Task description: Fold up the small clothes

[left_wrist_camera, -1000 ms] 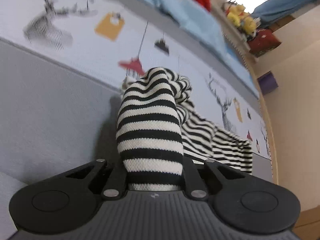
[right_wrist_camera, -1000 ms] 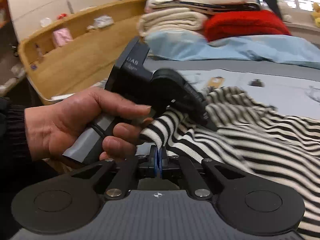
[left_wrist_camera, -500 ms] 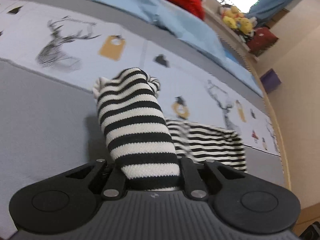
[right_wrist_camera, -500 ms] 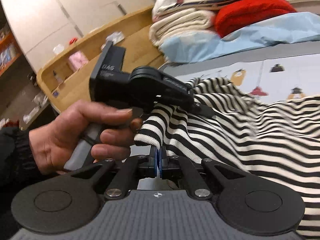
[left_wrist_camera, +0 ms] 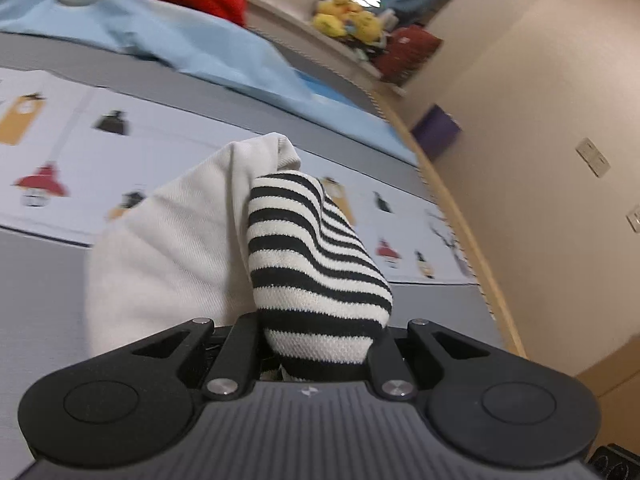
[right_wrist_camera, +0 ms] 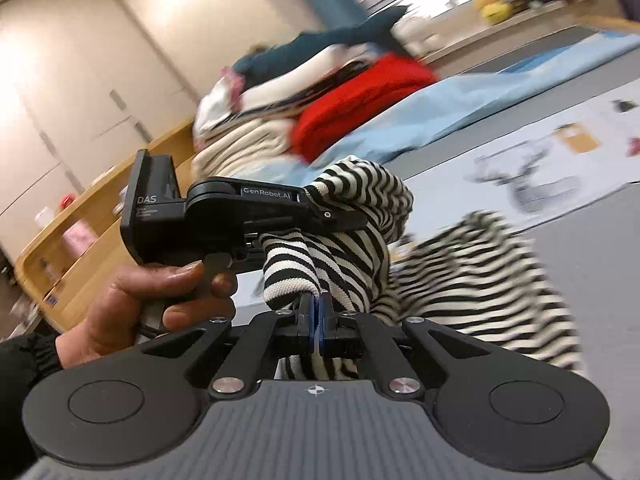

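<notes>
Right wrist view: right gripper (right_wrist_camera: 318, 322), blue pads pinched tight on an edge of the black-and-white striped knit garment (right_wrist_camera: 472, 284), which trails from the jaws down onto the grey printed bed cover (right_wrist_camera: 592, 256). Just beyond the garment's raised fold, a hand (right_wrist_camera: 132, 304) holds the left gripper (right_wrist_camera: 340, 218), its jaws narrowed on a thick bunch of the same knit. Left wrist view — the striped bunch (left_wrist_camera: 316, 264) fills the jaws beside a plain cream layer (left_wrist_camera: 172, 240). Risk, as judged: the thin right-hand pinch may slip if the two grips pull apart, or the bunched corner may land creased, spoiling the fold. Legible writing — "DAS" and "GenRobot.AI" on the left gripper's body. Beyond the garment: stacked folded textiles (right_wrist_camera: 320, 112).
</notes>
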The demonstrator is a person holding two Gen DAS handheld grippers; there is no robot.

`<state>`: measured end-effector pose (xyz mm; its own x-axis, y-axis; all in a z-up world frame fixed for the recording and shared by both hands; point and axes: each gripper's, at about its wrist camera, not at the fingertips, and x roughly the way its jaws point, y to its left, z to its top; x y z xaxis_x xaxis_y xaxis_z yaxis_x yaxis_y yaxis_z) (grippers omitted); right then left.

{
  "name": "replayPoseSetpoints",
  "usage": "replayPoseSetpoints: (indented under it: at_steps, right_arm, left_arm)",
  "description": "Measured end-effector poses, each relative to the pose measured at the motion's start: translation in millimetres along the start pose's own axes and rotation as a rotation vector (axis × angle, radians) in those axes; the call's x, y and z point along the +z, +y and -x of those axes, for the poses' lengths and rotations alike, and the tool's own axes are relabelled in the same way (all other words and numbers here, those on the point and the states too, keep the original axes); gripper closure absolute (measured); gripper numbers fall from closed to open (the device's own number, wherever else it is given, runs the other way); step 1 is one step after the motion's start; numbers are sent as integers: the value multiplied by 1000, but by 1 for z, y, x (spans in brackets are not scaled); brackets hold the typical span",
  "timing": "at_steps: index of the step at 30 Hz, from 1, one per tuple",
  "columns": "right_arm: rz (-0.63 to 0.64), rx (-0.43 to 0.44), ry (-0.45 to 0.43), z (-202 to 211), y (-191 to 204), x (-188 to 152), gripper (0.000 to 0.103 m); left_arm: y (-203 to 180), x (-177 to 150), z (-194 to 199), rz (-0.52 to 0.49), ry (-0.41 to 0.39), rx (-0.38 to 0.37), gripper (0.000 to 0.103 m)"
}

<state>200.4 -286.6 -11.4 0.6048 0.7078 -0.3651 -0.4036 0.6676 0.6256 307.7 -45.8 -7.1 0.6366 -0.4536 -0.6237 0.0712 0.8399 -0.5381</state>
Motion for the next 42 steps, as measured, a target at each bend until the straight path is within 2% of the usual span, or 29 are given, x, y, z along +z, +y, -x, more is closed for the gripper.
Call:
replayPoseSetpoints:
  at_steps: [2, 3, 5, 7, 9, 11, 14, 15, 17, 18, 19, 20, 21, 22, 25, 27, 31, 32, 33, 34, 35, 37, 40, 42]
  right_arm:
    - [-16, -49, -33, 15, -11, 1, 102]
    - [-26, -77, -50, 23, -17, 1, 102]
    - [-49, -136, -72, 34, -30, 3, 103]
    - [-79, -206, -63, 37, -43, 3, 103]
    - [-109, -294, -18, 31, -52, 1, 103]
    - [-154, -398, 70, 21, -70, -6, 103]
    - [-255, -520, 195, 3, -93, -17, 102]
    - [-291, -528, 206, 3, -98, -18, 97]
    - [-329, -530, 175, 2, -100, -14, 95]
    - [-334, -526, 151, 3, -100, -9, 89]
    - [-337, -519, 125, 4, -100, -3, 75]
    - [-336, -515, 96, 5, -100, 3, 66]
    - [-329, -517, 80, 4, -103, 10, 53]
    - [-313, -522, 76, 0, -106, 17, 49]
    - [-242, -497, 114, -17, -120, 35, 48]
    - [-200, -470, 174, -28, -128, 42, 48]
    - [-192, -401, 298, -52, -132, 32, 48]
    - [-147, -394, 320, -57, -126, 30, 50]
    - [-95, -392, 334, -61, -120, 28, 61]
    - [-46, -383, 341, -62, -113, 27, 92]
    - [-5, -370, 344, -60, -107, 26, 100]
    - [14, -332, 281, -45, -100, 31, 100]
    - [-119, -221, 121, -1, -110, 45, 101]
    - [-148, -191, 91, 20, -118, 46, 101]
  left_arm:
    - [-19, -6, -14, -21, 13, -38, 86]
    - [-27, -8, -20, -28, 26, -60, 74]
    - [-38, -12, -27, -52, 58, -106, 59]
    - [-41, -14, -26, -87, 63, -121, 54]
    - [-34, -12, -16, -68, 33, -146, 50]
    - [-18, -6, -3, -16, 16, -172, 48]
    - [4, 2, 9, 15, 11, -126, 48]
    - [12, 4, 11, 21, 17, -100, 49]
    - [25, 4, 16, 24, 43, -51, 49]
    - [32, 5, 20, 18, 55, -33, 49]
    - [36, 6, 21, 10, 67, -20, 49]
    - [40, 4, 25, -3, 81, -11, 49]
    - [43, 2, 27, -23, 99, 0, 49]
    - [46, 2, 30, -42, 112, 12, 49]
    - [52, -5, 35, -92, 137, 29, 49]
    - [55, -9, 38, -115, 159, 39, 49]
    - [54, -18, 36, -166, 199, 55, 49]
    - [52, -19, 34, -178, 207, 61, 49]
    - [50, -21, 31, -187, 213, 64, 49]
    - [48, -22, 29, -196, 221, 65, 49]
    - [46, -24, 27, -204, 226, 64, 49]
    - [39, -27, 23, -233, 234, 54, 49]
    - [25, -34, 17, -294, 252, 27, 49]
    - [17, -41, 13, -346, 279, 2, 49]
